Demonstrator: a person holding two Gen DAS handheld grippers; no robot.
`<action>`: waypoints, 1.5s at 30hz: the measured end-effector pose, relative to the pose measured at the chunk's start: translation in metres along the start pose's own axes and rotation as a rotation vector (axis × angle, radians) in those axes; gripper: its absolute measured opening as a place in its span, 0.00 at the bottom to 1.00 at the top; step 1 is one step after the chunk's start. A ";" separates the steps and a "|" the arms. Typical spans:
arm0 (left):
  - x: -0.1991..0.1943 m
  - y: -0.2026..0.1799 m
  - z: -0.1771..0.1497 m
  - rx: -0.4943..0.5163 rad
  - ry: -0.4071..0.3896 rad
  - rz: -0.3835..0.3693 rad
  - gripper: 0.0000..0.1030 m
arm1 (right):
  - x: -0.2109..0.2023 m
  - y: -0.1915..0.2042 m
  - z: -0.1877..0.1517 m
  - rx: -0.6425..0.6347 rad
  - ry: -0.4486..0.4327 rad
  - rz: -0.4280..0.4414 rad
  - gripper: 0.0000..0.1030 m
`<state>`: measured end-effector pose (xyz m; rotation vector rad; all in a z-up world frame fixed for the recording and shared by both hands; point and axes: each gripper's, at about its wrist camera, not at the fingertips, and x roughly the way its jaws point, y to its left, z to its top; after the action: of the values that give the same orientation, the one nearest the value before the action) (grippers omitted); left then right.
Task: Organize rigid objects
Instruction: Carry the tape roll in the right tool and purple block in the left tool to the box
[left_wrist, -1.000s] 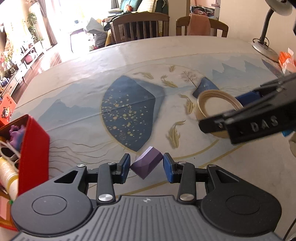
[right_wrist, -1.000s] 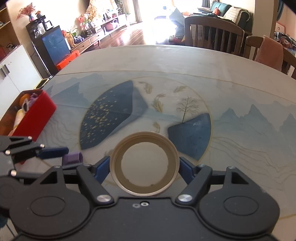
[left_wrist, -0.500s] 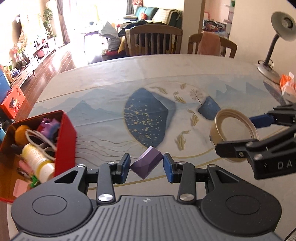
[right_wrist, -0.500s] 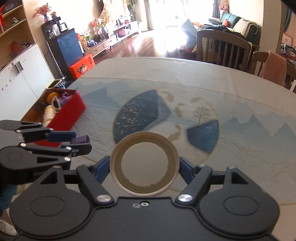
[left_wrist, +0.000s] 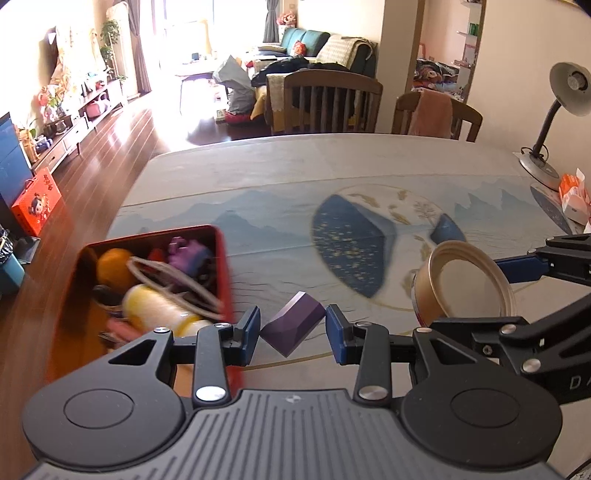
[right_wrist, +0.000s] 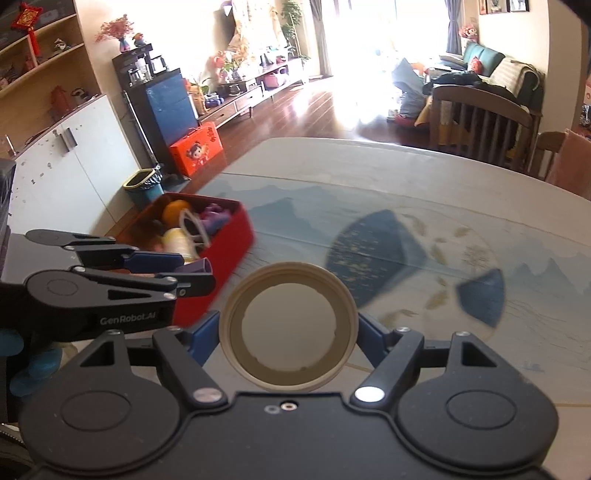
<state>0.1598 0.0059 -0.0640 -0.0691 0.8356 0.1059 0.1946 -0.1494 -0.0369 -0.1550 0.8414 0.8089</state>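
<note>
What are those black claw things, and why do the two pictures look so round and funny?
They are two grabbing tools, and a person holds one in each hand. Each tool has a little camera looking along its fingers, and its wide lens bends the picture. One picture comes from the left gripper, which pinches a small purple block. The other comes from the right gripper, which holds a round tan can, open end toward the camera. Each gripper shows at the side of the other's picture. Below is a table with painted fish and mountains. On it sits a red box full of small things, like thread.
</note>
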 end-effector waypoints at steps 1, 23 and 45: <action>-0.003 0.008 -0.001 -0.002 -0.002 0.003 0.37 | 0.002 0.007 0.002 -0.002 -0.001 0.001 0.75; -0.001 0.148 -0.029 -0.030 0.028 0.047 0.37 | 0.067 0.109 0.039 -0.034 0.000 -0.022 0.75; 0.056 0.167 -0.029 0.028 0.123 0.007 0.37 | 0.154 0.132 0.076 -0.052 0.096 -0.064 0.75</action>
<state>0.1553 0.1725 -0.1283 -0.0469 0.9599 0.0971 0.2096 0.0638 -0.0723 -0.2672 0.9012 0.7682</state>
